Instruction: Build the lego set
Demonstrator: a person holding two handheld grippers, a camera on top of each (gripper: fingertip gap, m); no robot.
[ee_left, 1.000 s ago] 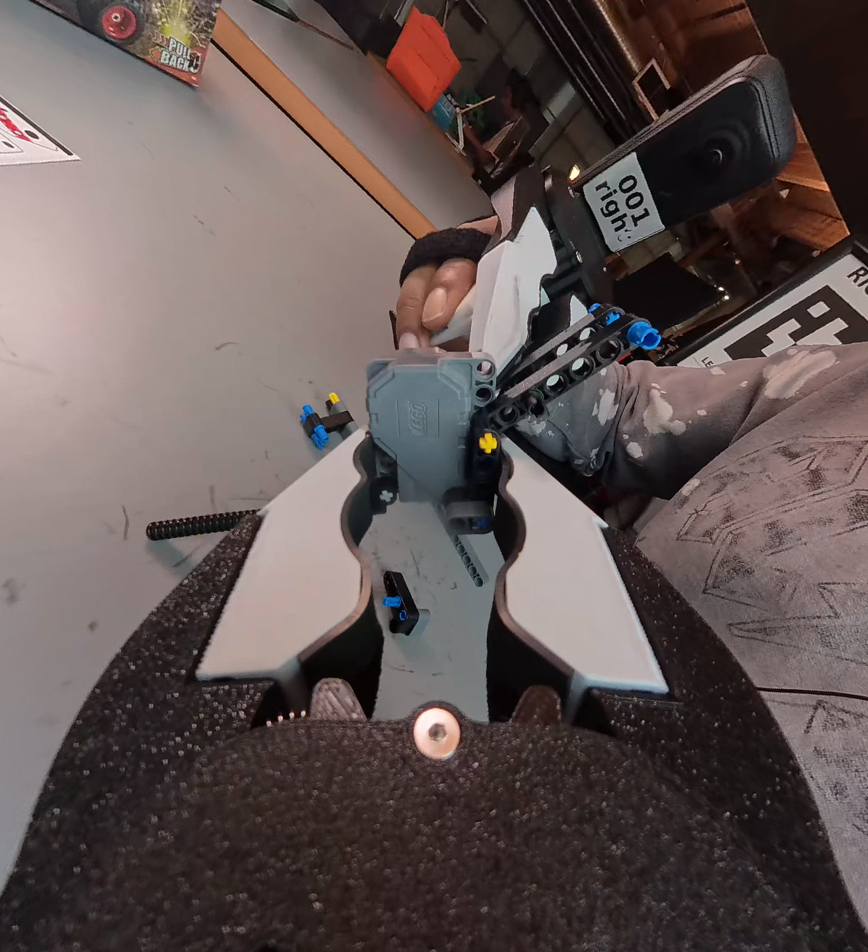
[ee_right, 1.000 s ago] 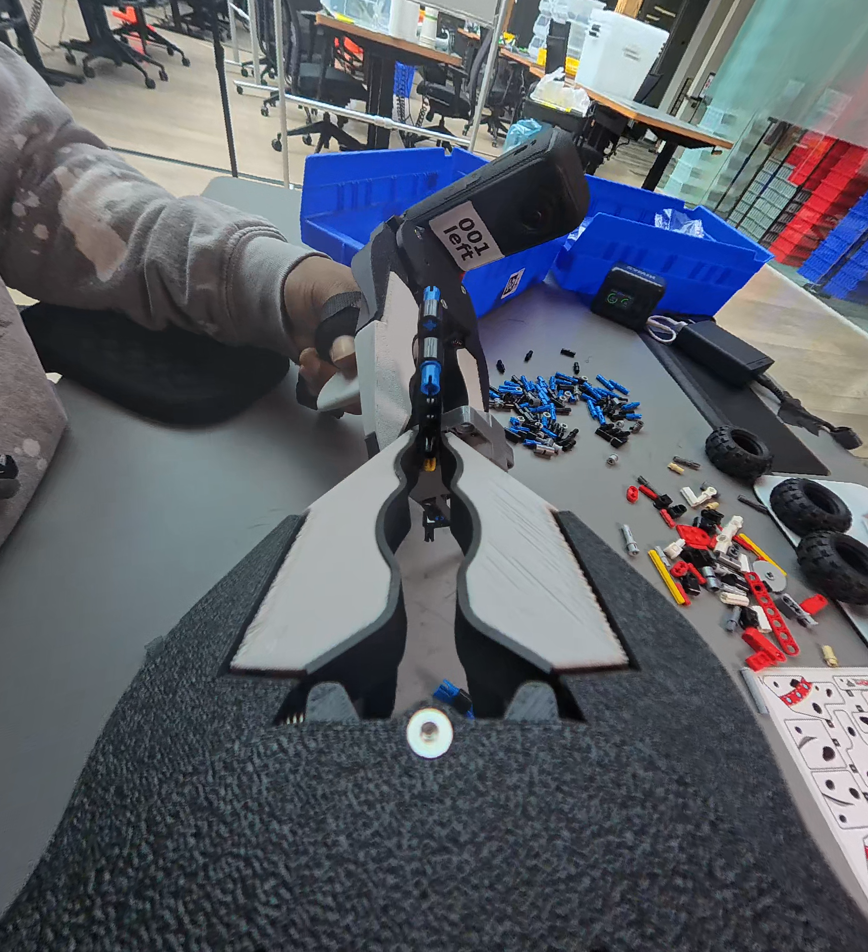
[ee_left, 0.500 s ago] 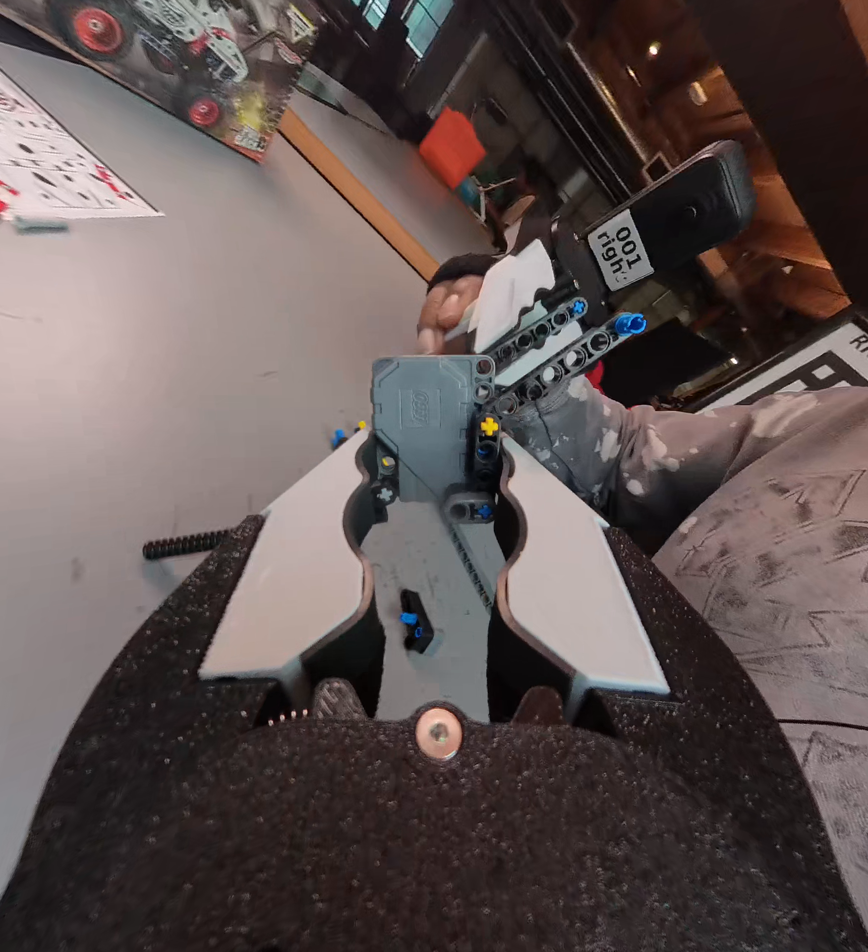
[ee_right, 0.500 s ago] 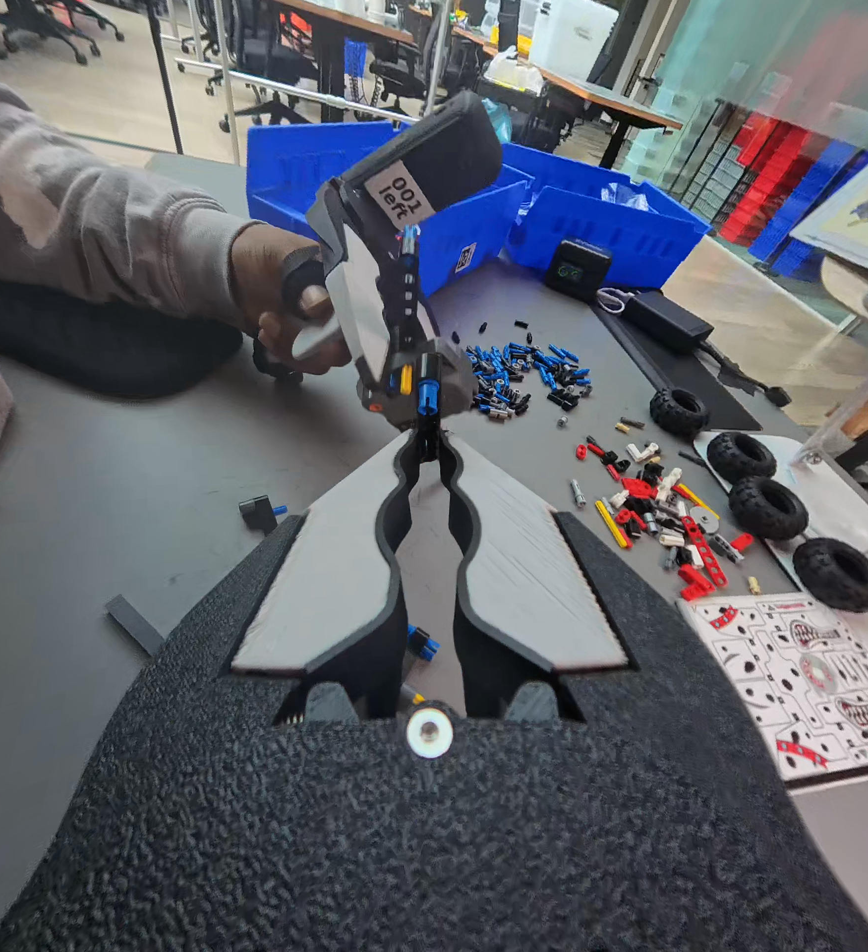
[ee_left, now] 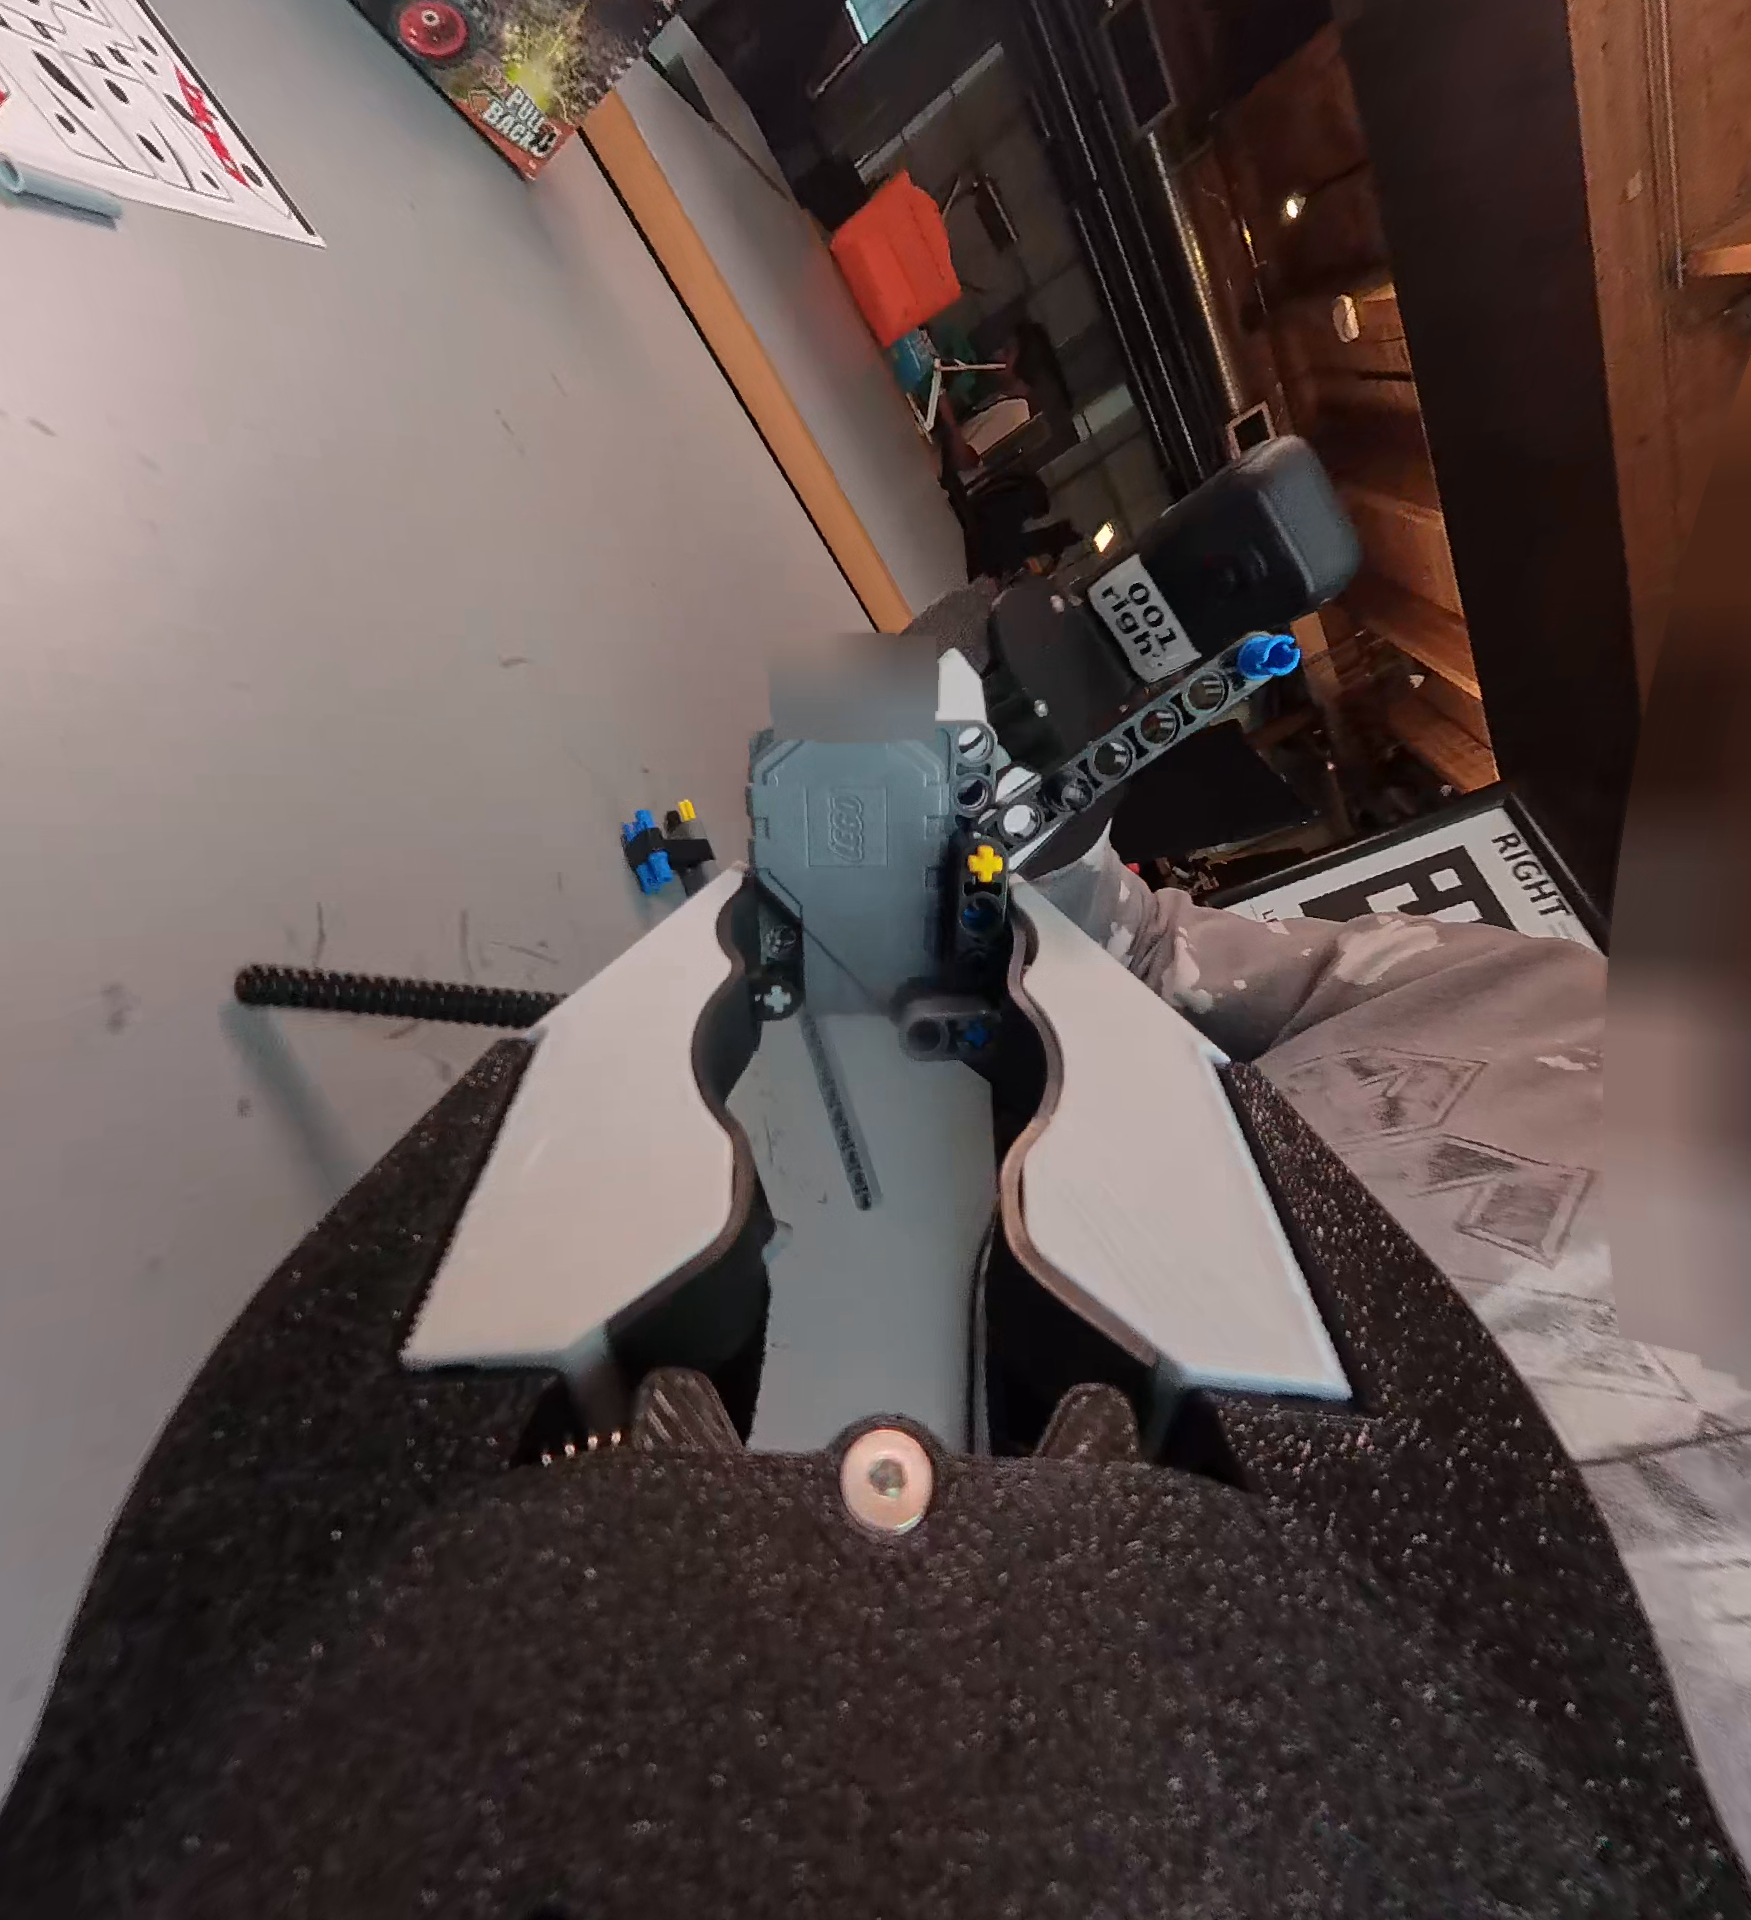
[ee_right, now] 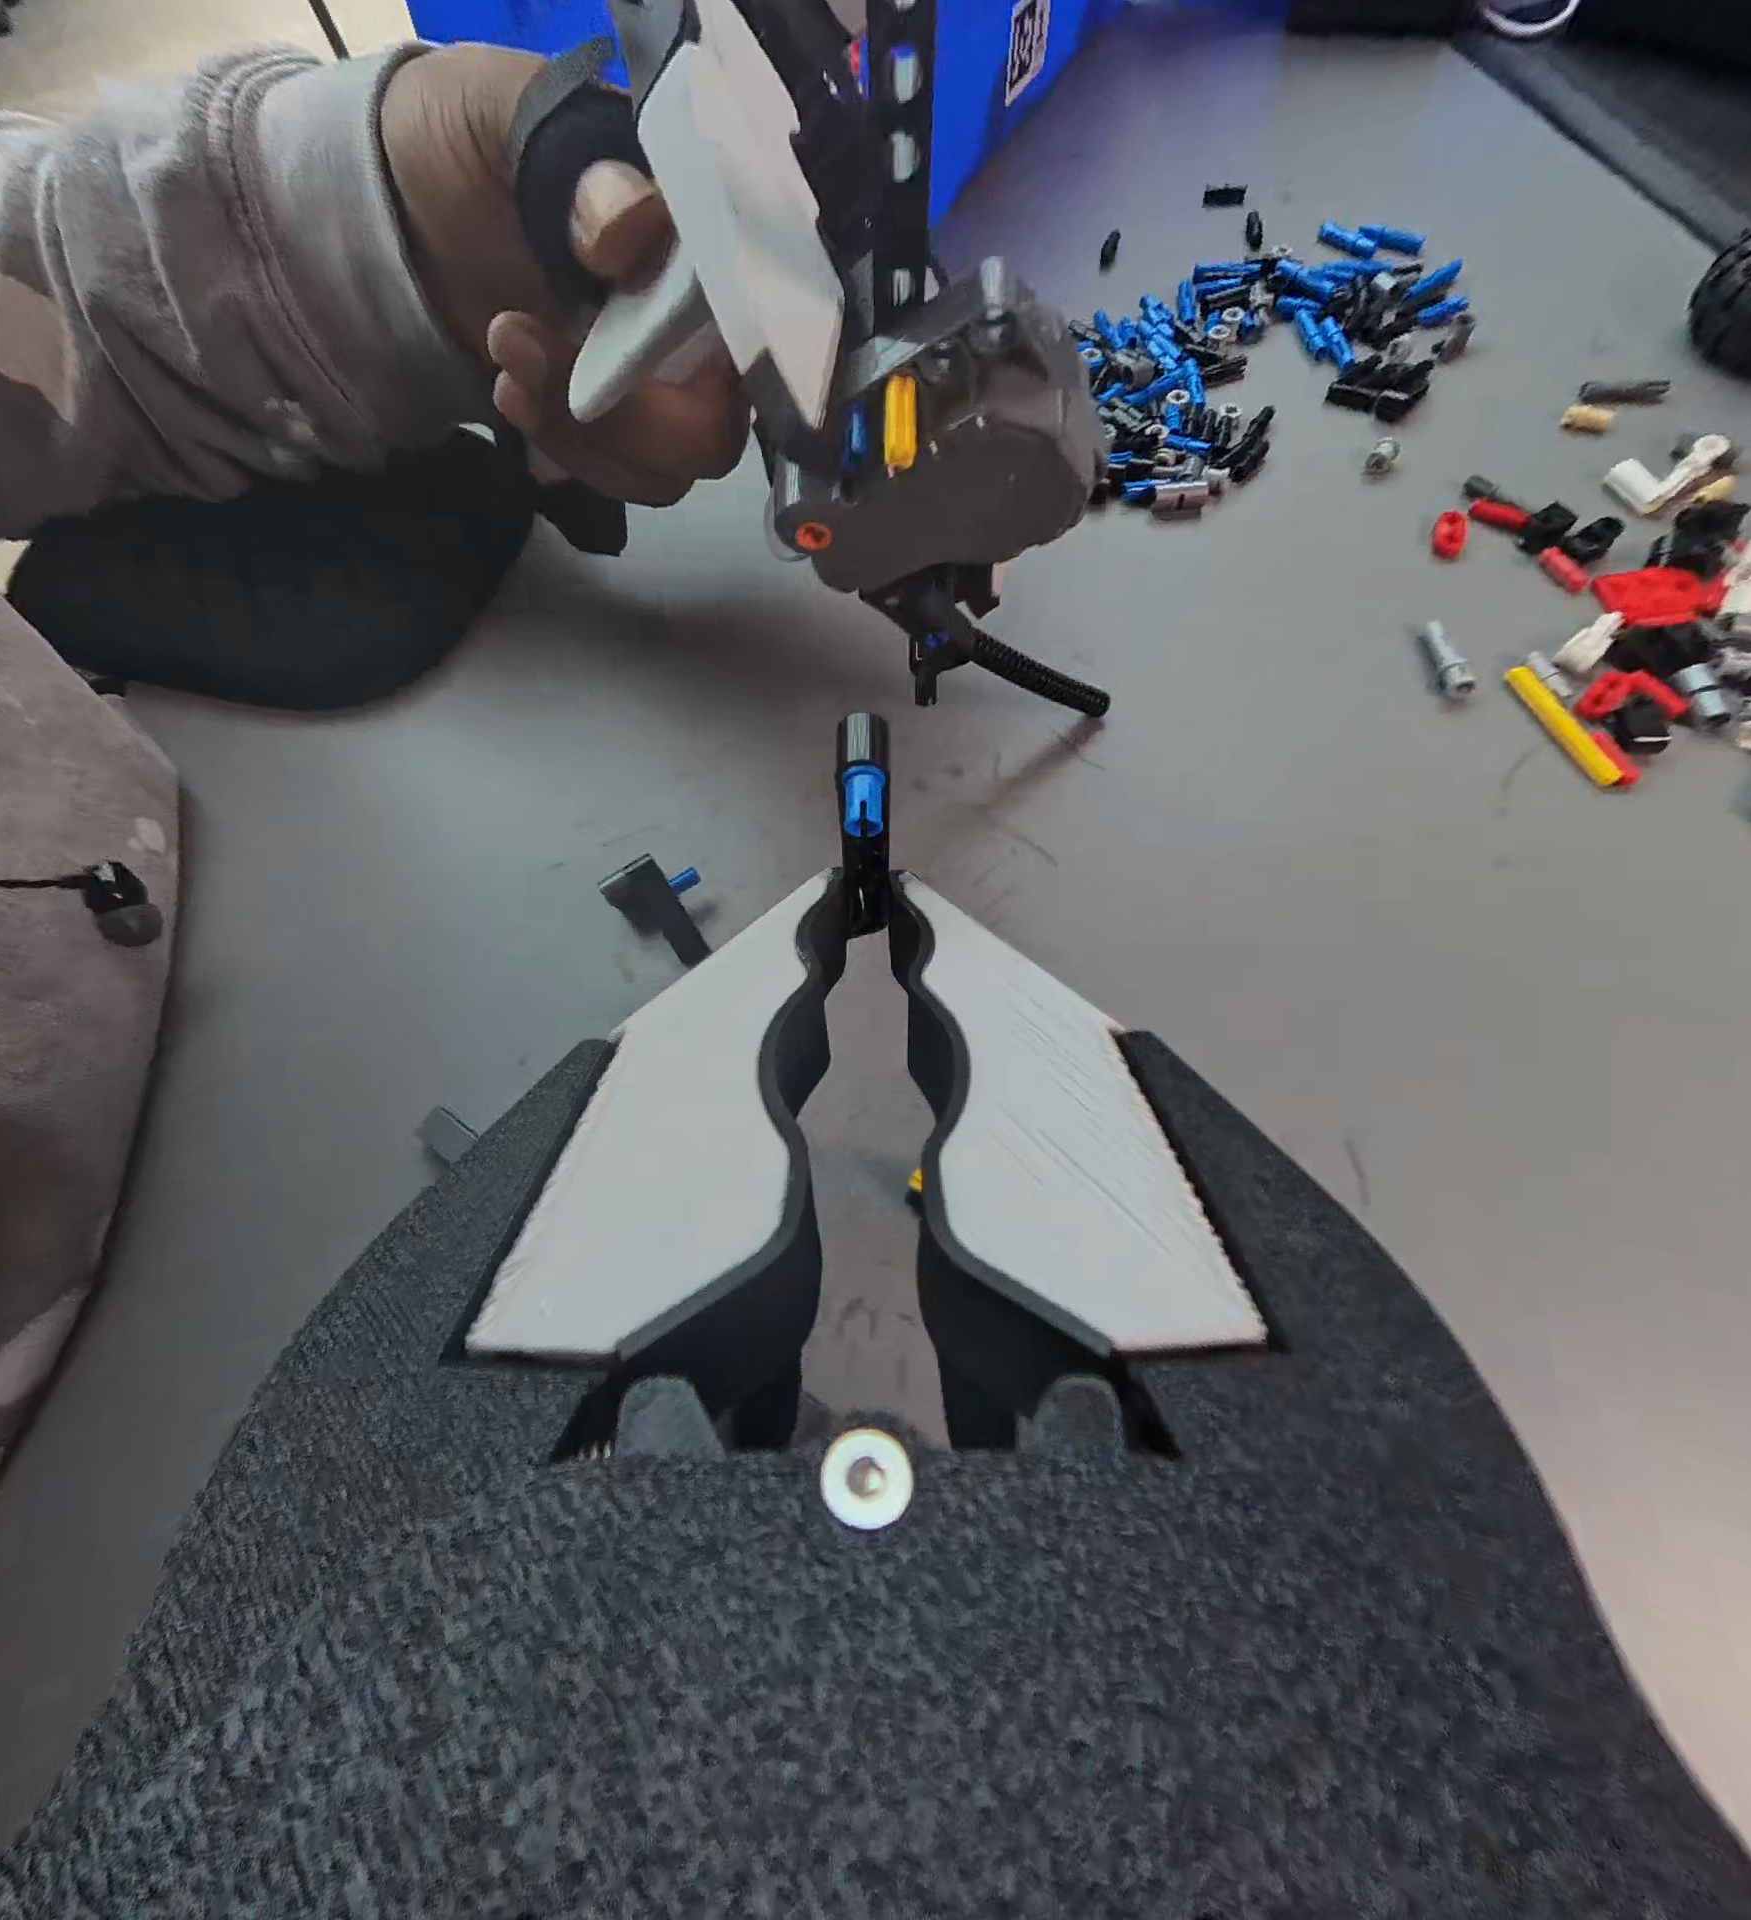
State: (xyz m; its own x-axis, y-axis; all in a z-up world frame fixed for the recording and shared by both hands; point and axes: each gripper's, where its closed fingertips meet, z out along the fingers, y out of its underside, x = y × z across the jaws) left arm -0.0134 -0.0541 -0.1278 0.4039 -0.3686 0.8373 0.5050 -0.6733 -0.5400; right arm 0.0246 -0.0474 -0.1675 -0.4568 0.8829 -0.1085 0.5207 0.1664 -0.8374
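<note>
Lego motor assembly (ee_left: 855, 862), grey with a black beam, sat clamped in your left hand-held gripper (ee_left: 876, 914) above the desk (ee_left: 227, 582). Your right hand-held gripper (ee_right: 866, 904) pinched a small black connector with a blue pin (ee_right: 863, 800), near the assembly but apart from it.

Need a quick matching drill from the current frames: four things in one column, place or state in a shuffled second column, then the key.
Things
1. grey motor block
2. black beam with blue pin
3. black ridged hose
4. pile of blue and black pins

Place or state
A. lying loose on the table beside the left gripper
B. clamped in the left gripper
C. heaped on the table near the tyre
D. pinched at the right gripper tips

Pairs: 1-B, 2-D, 3-A, 4-C
</note>
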